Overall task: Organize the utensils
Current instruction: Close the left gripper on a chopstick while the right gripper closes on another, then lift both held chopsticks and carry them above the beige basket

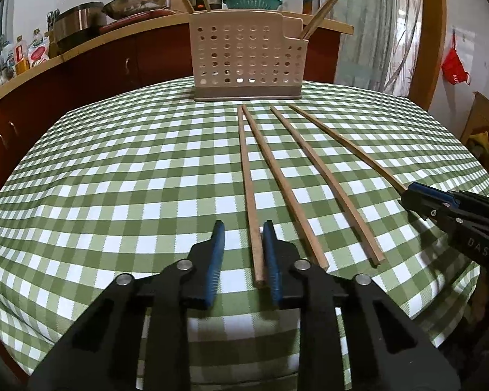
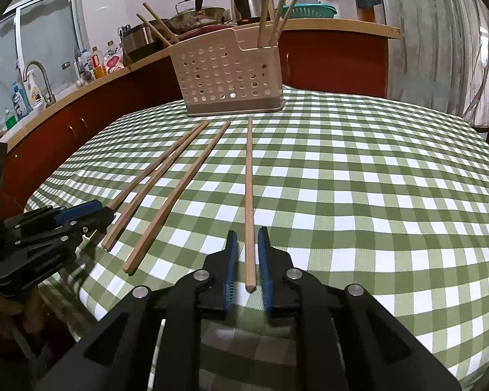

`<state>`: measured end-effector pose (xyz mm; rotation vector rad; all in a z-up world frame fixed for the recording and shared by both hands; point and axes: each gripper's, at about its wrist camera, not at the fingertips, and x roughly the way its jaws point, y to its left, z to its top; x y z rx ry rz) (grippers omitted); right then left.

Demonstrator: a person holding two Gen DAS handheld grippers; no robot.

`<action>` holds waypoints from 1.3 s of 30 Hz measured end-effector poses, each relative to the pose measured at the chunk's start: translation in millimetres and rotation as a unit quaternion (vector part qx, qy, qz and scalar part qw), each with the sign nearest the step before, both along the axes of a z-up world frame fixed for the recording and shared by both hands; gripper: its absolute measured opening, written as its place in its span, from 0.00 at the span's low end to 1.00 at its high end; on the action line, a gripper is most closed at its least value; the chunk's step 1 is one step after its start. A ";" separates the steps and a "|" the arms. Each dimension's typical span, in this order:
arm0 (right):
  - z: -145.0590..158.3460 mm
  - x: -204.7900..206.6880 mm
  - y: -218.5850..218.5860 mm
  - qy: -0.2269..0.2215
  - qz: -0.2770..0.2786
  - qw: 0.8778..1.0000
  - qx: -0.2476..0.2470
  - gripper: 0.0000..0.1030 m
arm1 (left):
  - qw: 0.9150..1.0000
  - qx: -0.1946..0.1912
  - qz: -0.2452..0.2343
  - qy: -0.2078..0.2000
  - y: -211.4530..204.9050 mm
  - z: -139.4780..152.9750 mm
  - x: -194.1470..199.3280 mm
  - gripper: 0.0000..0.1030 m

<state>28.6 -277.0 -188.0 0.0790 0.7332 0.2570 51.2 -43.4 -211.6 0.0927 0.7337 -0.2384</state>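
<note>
Four loose chopsticks lay side by side on the checked cloth of the table (image 1: 114, 179), their far tips pointing at the perforated beige utensil holder (image 1: 244, 55) at the far edge. That holder already had several chopsticks standing in it.

The step in hand looked like a double pickup, with each pair of tongs set at the near end of an outer stick. The left tongs (image 1: 243, 231) straddled the leftmost chopstick (image 1: 249, 195) with the jaws narrowed but not yet clamped. The stick lay against the right-hand pad, while a clear gap remained at the other pad. The right tongs (image 2: 247, 233) sat around the rightmost chopstick (image 2: 248, 179) in the same way. Their jaws were nearly closed, with a sliver of cloth showing on both sides of the stick, so nothing seemed gripped yet. The two middle chopsticks (image 1: 277, 176) lay untouched between them.

The next move would probably call for closing each pair fully on its stick, and the left tongs might need a small sideways shift to centre theirs. After that, each near end could be lifted, the stick tipped upright and carried to the holder. A grip this close to the end could let a thin stick swivel, so a firm, square pinch would matter.
</note>
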 end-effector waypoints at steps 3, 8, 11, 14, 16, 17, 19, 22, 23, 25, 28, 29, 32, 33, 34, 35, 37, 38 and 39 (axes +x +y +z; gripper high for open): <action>0.6 -1.3 -0.3 0.001 0.000 1.000 -0.002 0.16 | 1.000 -0.006 0.001 0.002 1.6 0.3 0.1 0.15; 0.5 -2.9 -0.6 0.001 -0.001 1.000 -0.005 0.16 | 1.000 -0.008 0.000 0.003 2.8 0.7 0.4 0.09; 0.7 -3.3 0.9 0.001 0.000 1.000 -0.009 0.15 | 1.000 -0.008 0.000 0.003 3.1 0.7 0.4 0.07; 0.7 -3.8 0.1 0.001 -0.002 1.000 -0.009 0.09 | 1.000 -0.008 0.000 0.003 3.0 0.7 0.4 0.07; 0.8 -4.5 0.1 0.002 -0.001 1.000 -0.007 0.07 | 1.000 -0.008 0.001 0.003 3.1 1.1 -0.2 0.07; 1.2 -4.9 0.6 0.001 -0.002 1.000 -0.009 0.07 | 1.000 -0.008 0.001 0.003 3.6 1.0 0.0 0.07; 2.9 -5.7 1.0 -0.003 -0.002 1.000 -0.010 0.07 | 1.000 -0.009 0.002 0.003 3.9 1.1 -0.1 0.06; 7.3 -7.4 1.5 -0.012 -0.003 1.000 -0.012 0.07 | 1.000 -0.011 0.006 0.001 6.6 2.8 -0.2 0.06; 8.6 -7.8 1.9 -0.015 -0.003 1.000 -0.014 0.07 | 1.000 -0.012 0.007 0.000 7.7 3.8 -0.4 0.06; 11.2 -9.4 3.1 -0.022 -0.003 1.000 -0.017 0.07 | 1.000 -0.012 0.008 -0.005 9.3 6.2 -1.5 0.06; 16.9 -12.2 5.1 -0.033 -0.002 0.999 -0.018 0.07 | 1.000 -0.011 0.009 -0.012 10.9 9.6 -3.1 0.06; 19.0 -13.1 5.4 -0.037 -0.002 0.999 -0.018 0.07 | 1.000 -0.011 0.010 -0.015 11.8 11.4 -3.6 0.06; 27.7 -15.6 6.1 -0.050 -0.003 0.998 -0.022 0.07 | 0.999 -0.009 0.012 -0.029 14.1 19.4 -6.1 0.06; 30.9 -16.3 5.8 -0.055 -0.003 0.998 -0.021 0.07 | 0.999 -0.008 0.013 -0.034 15.0 22.7 -7.1 0.06; 33.9 -17.0 5.6 -0.059 -0.003 0.998 -0.020 0.07 | 0.999 -0.008 0.013 -0.037 15.9 25.1 -7.7 0.06; 36.3 -17.2 5.7 -0.062 -0.004 0.998 -0.020 0.07 | 0.999 -0.007 0.014 -0.042 17.2 28.5 -8.9 0.06; 42.7 -18.9 5.3 -0.070 -0.005 0.997 -0.019 0.07 | 0.999 -0.008 0.017 -0.050 19.8 34.7 -11.1 0.06; 45.1 -19.6 5.2 -0.073 -0.005 0.997 -0.019 0.07 | 0.998 -0.010 0.018 -0.055 21.4 38.1 -12.3 0.06; 48.8 -20.4 5.0 -0.078 -0.006 0.997 -0.018 0.07 | 0.998 -0.010 0.019 -0.058 21.7 40.6 -13.3 0.06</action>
